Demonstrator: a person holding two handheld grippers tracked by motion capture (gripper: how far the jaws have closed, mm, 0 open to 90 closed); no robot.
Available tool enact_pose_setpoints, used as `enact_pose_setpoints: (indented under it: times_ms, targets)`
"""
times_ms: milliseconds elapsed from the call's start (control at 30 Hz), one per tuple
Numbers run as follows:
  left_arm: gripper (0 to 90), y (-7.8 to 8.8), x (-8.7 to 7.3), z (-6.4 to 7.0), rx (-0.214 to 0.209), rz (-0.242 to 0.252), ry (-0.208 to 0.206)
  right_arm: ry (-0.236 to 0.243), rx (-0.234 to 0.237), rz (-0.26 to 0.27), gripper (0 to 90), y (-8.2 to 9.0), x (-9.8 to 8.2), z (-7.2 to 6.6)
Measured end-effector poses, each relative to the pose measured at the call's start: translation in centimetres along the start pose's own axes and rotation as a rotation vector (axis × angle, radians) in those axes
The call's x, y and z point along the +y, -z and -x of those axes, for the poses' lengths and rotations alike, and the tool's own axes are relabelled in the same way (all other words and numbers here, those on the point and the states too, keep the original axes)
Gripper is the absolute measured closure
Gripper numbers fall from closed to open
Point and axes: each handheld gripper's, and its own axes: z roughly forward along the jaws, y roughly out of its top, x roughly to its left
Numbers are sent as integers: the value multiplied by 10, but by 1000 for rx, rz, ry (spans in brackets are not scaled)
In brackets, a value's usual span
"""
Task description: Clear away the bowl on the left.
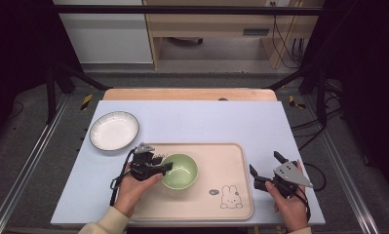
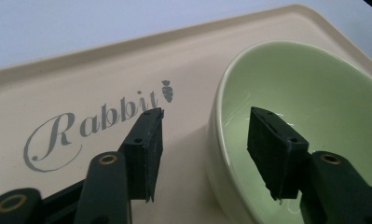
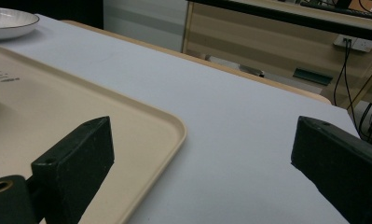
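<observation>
With my left tongs (image 2: 202, 140) spread astride the near rim of the green bowl (image 2: 314, 107), one jaw inside and one outside, I judge a firm, level pinch comes next; the bowl sits on the rabbit tray (image 1: 231, 161); my right tongs (image 1: 266, 170) hang released just right of the tray; a white plate (image 1: 114, 130) lies beyond its left corner, clear of my path.
</observation>
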Motion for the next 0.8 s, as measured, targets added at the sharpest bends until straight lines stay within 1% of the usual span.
enact_pose_setpoints:
  times_ms: [133, 233, 333, 400, 433, 467, 533, 667, 800]
  targets:
    - [435, 0, 0, 1, 2, -1, -17, 1, 1, -1, 59, 0, 0, 0]
    - [432, 0, 0, 1, 4, 0, -11, 0, 3, -1, 58, -1, 0, 0]
    - [414, 0, 0, 0, 10, 2, -18, 4, 4, -1, 58, -1, 0, 0]
    - [406, 0, -1, 1, 17, 8, -31, 5, 5, 0, 58, -1, 0, 0]
    - [388, 0, -1, 1, 22, 10, -45, 3, 6, -4, 58, -1, 0, -1]
    - [388, 0, -1, 2, 22, 10, -49, 3, 6, -4, 58, -1, 0, -1]
    - [359, 0, -1, 3, 23, 13, -52, 5, 6, -6, 58, -1, 0, -1]
    - [341, 1, 0, 4, 34, 28, -75, 6, 4, -2, 56, -1, -1, -1]
    - [330, 2, 1, 6, 38, 34, -88, 2, 1, -2, 53, -1, 0, 0]
